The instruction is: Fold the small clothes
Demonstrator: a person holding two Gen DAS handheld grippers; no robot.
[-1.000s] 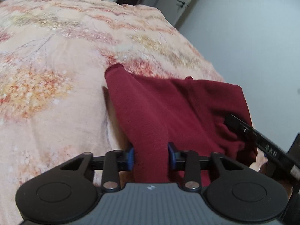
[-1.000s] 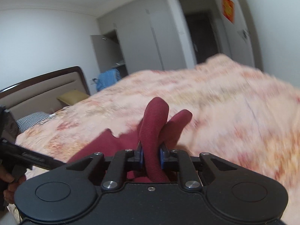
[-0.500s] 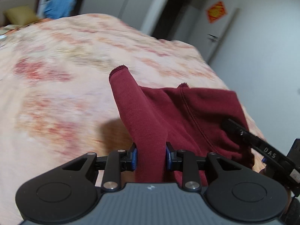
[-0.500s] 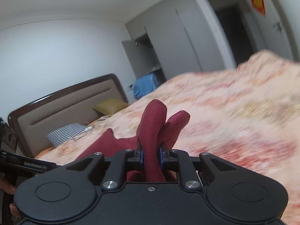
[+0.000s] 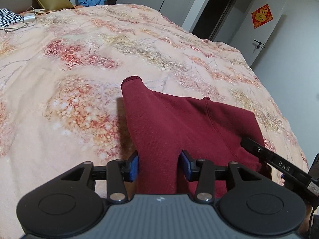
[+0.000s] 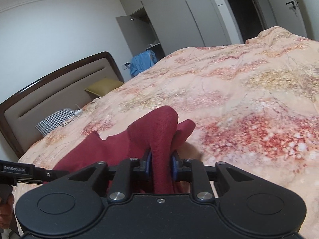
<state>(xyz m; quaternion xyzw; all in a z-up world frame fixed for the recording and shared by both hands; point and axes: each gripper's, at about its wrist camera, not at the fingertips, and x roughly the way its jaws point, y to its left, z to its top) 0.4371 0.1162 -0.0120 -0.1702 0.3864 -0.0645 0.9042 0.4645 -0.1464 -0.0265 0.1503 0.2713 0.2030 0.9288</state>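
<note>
A dark red garment (image 5: 179, 123) hangs stretched between my two grippers above the floral bedspread (image 5: 79, 79). My left gripper (image 5: 159, 164) is shut on one edge of the garment, and a corner of cloth sticks up past its blue pads. My right gripper (image 6: 161, 166) is shut on another bunched edge of the same garment (image 6: 155, 131), with two folds rising past the pads. The right gripper's finger shows at the right of the left wrist view (image 5: 273, 159). The left gripper's finger shows at the left of the right wrist view (image 6: 24, 172).
The bedspread (image 6: 239, 99) covers a wide bed. A headboard (image 6: 49, 95), a checked pillow (image 6: 57, 119) and an olive cushion (image 6: 105, 86) lie at its far end. Blue clothing (image 6: 142, 61) hangs by an open wardrobe. A door with a red decoration (image 5: 262, 16) stands behind.
Both grippers have tilted and shifted with the garment still held. The left wrist view now looks further up the bed; the right wrist view has dropped to show more bedspread.
</note>
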